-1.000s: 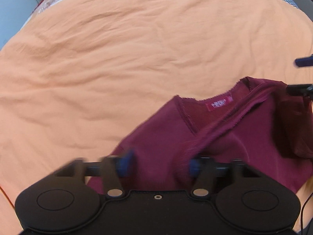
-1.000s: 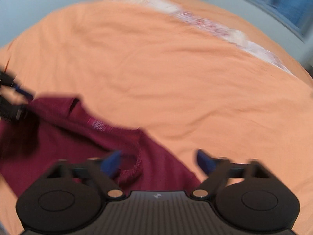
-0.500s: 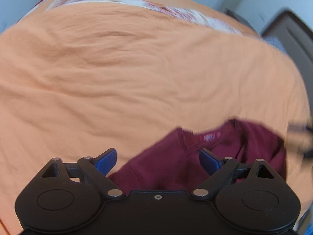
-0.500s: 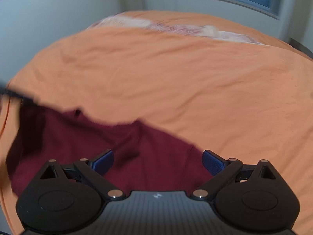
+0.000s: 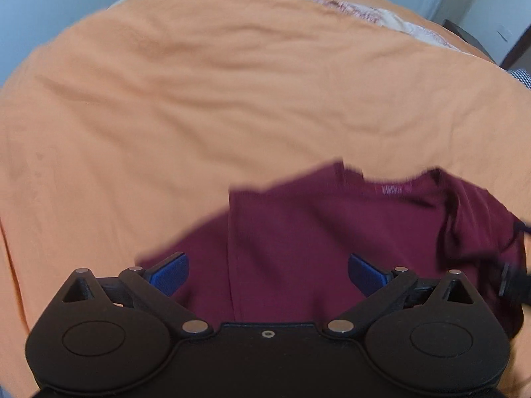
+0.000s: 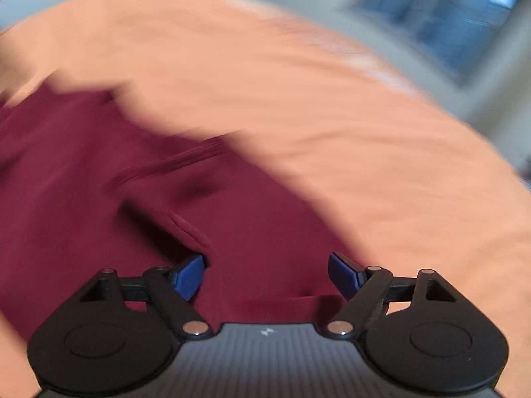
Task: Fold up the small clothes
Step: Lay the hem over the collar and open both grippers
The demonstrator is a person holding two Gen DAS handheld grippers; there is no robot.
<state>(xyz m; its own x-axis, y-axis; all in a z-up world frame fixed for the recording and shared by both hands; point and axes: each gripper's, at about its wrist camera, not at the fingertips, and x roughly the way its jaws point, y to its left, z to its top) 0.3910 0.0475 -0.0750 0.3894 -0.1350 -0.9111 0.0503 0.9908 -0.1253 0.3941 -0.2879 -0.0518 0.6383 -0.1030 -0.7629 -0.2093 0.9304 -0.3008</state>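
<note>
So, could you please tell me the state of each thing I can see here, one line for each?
Maroon shirt: lying on the bed, partly folded, neck label showing, not held.
Left tool: open, empty, over the shirt.
Right tool: open, empty, over the shirt; the view is blurred.
Orange bed sheet: spread out, lightly wrinkled.

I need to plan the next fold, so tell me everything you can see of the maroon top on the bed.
The maroon top is soft knit fabric, lying mostly flat but rumpled on the orange bedsheet. Its neckline faces away, showing a pink label inside. A straight seam or fold edge runs down its left part, and the right side is bunched into dark creases. Both open tools, left and right, hover over it with nothing gripped; the right wrist view is blurred.
</note>
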